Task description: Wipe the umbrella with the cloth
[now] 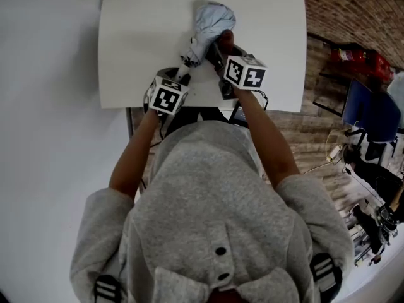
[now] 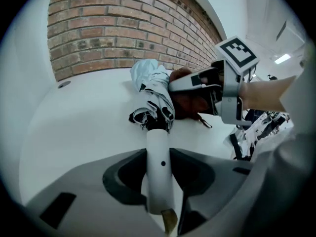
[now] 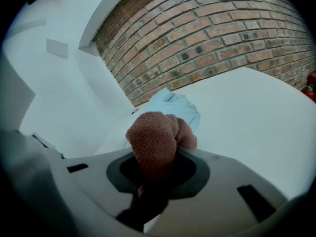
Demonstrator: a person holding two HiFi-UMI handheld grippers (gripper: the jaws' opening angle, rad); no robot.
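Head view, umbrella [image 1: 211, 24]: it lies folded on the white tabletop [image 1: 139, 43], with the canopy away from you and the handle [image 1: 185, 65] toward you.
Head view, left tongs [image 1: 178, 76]: they are at the handle end, near the tabletop's front edge.
Head view, right tongs [image 1: 219, 48]: they reach over the canopy's right side and carry the dark cloth [image 1: 225, 40].

Left gripper view, left tongs [image 2: 159, 181]: they are clenched on the white handle [image 2: 159, 162], which runs straight out between the jaws. Keep this grip firm, so the umbrella does not roll while you wipe.
Left gripper view, cloth [image 2: 190, 102]: it sits against the canopy [image 2: 153, 85] on its right flank, under the right tongs [image 2: 197, 80].
Left gripper view, background: a brick wall [image 2: 123, 28] stands behind the tabletop.

Right gripper view, right tongs [image 3: 154, 174]: they are grasping the brown cloth [image 3: 153, 142], bunched into a thick wad that sticks out past the jaws.
Right gripper view, umbrella [image 3: 175, 107]: the pale canopy shows just behind the wad. I cannot tell from here if they touch.

Advice, contact: let only the wad meet the fabric, not the hard jaw tips.
Advice, stroke: I think long passes along the folds, from the handle side to the tip, will work better than crossing them.
Advice, pressure: press lightly, because the loose folds could bunch or pull the umbrella sideways.
Advice, coverage: roll the handle a little between passes to bring the hidden side up.
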